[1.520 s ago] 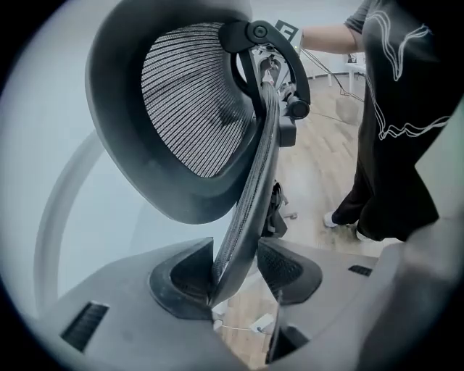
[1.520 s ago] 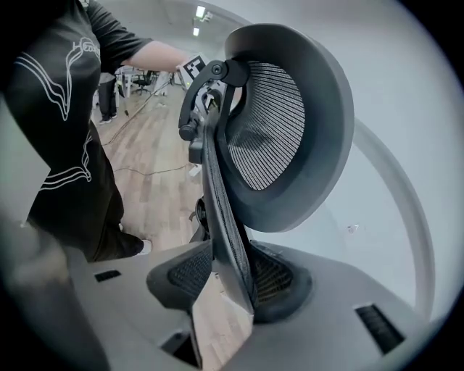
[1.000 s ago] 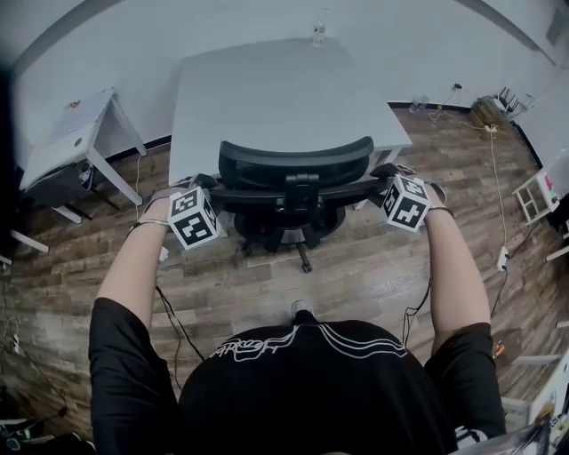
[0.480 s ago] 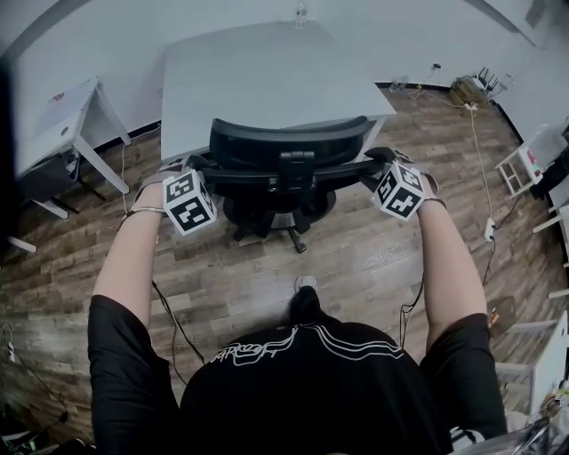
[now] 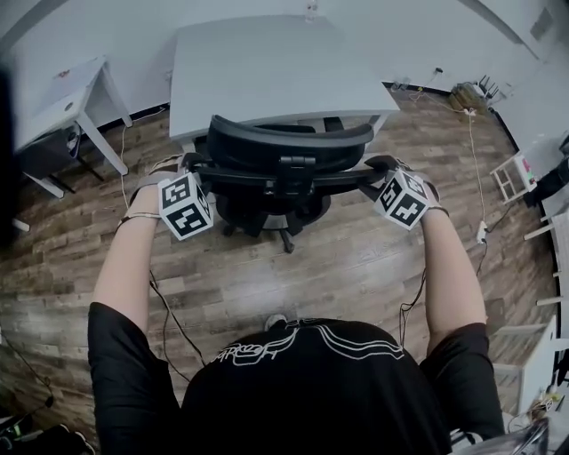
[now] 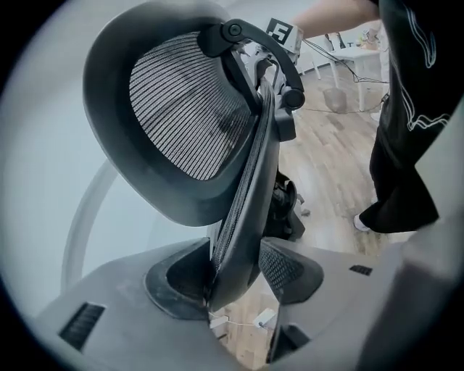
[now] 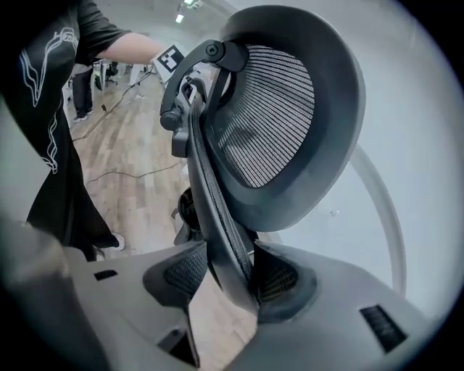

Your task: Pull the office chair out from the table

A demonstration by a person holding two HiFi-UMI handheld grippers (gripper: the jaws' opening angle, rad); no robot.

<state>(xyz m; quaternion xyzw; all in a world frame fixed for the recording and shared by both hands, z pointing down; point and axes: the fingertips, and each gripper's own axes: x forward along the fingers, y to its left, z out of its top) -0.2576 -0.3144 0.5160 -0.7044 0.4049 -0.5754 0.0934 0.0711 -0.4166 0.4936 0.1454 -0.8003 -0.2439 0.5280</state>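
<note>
Grey tabletop (image 5: 267,71) just beyond left tongs (image 6: 235,279) and right tongs (image 7: 221,275), office chair (image 5: 284,164) spanning between them — each clamped on a backrest edge, jaws just eased wider.

light level: even indoor light, moderately bright; the head view looks dull and grey
source: overhead; ceiling lamps (image 7: 180,17) are small bright spots at the top of the right gripper view
glare: pale sheen on the wood floor (image 5: 356,267); table (image 5: 267,71) top washed pale, no hard hotspot
shadows: faint and diffuse; darker patch under the office chair (image 5: 284,160)
distortion: strong fisheye in all views, walls and table edges bow; dark round vignette in both gripper views, dark band at the head view's left edge
focus: chair mesh sharp; left gripper (image 6: 243,290) and right gripper (image 7: 225,279) casings soft, close to the lens
edge blur: gripper views' periphery smeared
</note>
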